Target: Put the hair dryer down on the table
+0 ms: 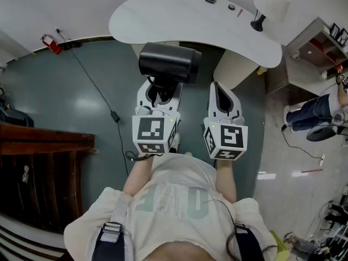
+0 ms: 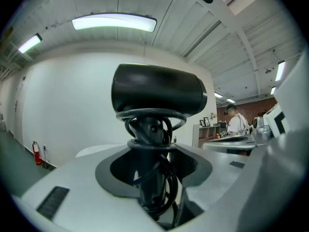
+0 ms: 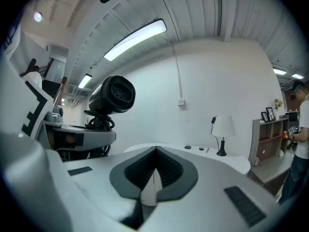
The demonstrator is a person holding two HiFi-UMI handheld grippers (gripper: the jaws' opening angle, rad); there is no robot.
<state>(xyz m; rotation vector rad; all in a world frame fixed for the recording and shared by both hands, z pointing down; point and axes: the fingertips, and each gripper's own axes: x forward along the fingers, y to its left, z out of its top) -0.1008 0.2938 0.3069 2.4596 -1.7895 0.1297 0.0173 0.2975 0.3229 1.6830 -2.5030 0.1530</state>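
My left hand-held gripper is clamped on the handle of a black hair dryer, held up in the air just short of the near edge of a curved white worktop. The dryer's barrel lies crosswise above the jaws, and its own cord is coiled round the handle between them. My right hand-held gripper is alongside, jaws together with nothing in them, and does not touch the dryer.

On the worktop, well off to the right, stand a white-shaded table lamp, a small dark rectangular object, a round dark one and a thin reddish stick. The stretch of worktop ahead of the dryer is bare. A pale pedestal carries the worktop, rising from the grey-green floor below my grippers.

A black cable trails across the floor at left, towards a red fire extinguisher against the wall. Dark wooden furniture stands at left. At right are a shelf unit and a person in jeans.
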